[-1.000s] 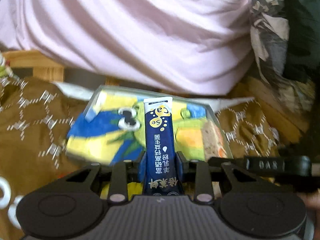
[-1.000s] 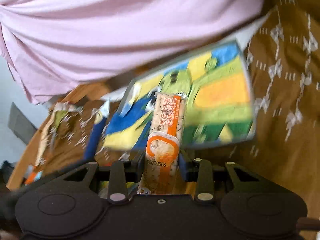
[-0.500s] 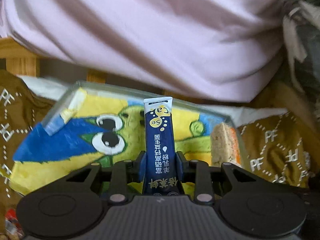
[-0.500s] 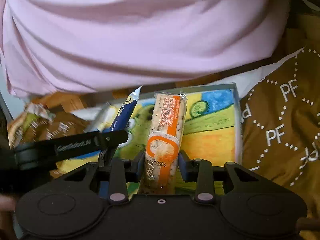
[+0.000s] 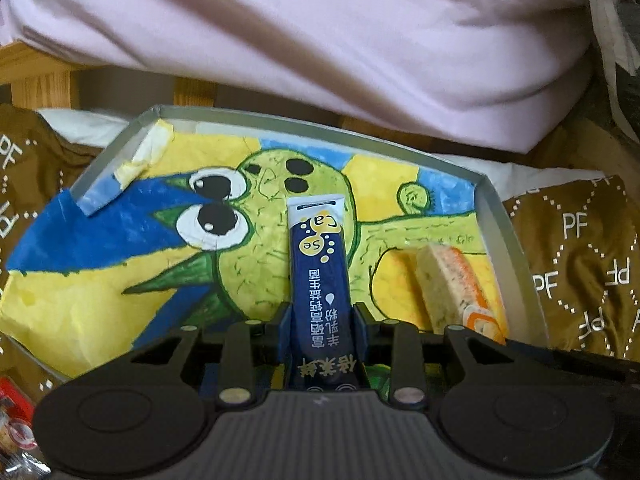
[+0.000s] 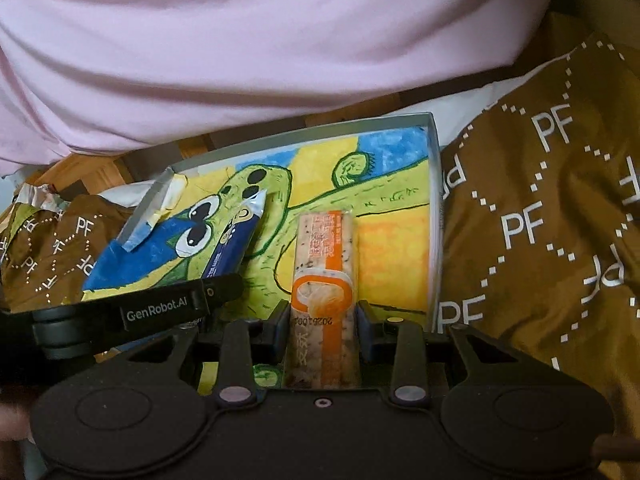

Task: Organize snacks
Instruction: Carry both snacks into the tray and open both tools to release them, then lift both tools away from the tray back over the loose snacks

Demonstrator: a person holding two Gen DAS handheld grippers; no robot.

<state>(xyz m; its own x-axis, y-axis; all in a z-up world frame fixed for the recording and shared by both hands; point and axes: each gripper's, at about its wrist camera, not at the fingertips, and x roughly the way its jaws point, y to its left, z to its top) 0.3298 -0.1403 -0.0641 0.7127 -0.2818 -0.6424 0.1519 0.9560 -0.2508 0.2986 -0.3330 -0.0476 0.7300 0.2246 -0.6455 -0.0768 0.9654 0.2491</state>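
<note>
My left tongs (image 5: 321, 316) clamp the blue sachet (image 5: 319, 276); right tongs (image 6: 323, 316) clamp the orange bar (image 6: 325, 280) over the tray (image 6: 434, 216). Both look light, crinkly; I judge mid-length grips safest.

The tray (image 5: 516, 240) lies on the cloth (image 6: 540, 240). Over the tray, the sachet (image 5: 318, 264) is left of the snack bar (image 6: 324, 280). Behind the tray is the person's shirt (image 5: 320, 40).

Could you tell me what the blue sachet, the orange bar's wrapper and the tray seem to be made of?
Blue sachet: probably glossy plastic or foil film, with a crimped silvery end.
Orange bar wrapper: clear plastic film; speckled filling shows through.
Tray: thin grey walls, possibly cardboard or metal; painted paper liner.
</note>
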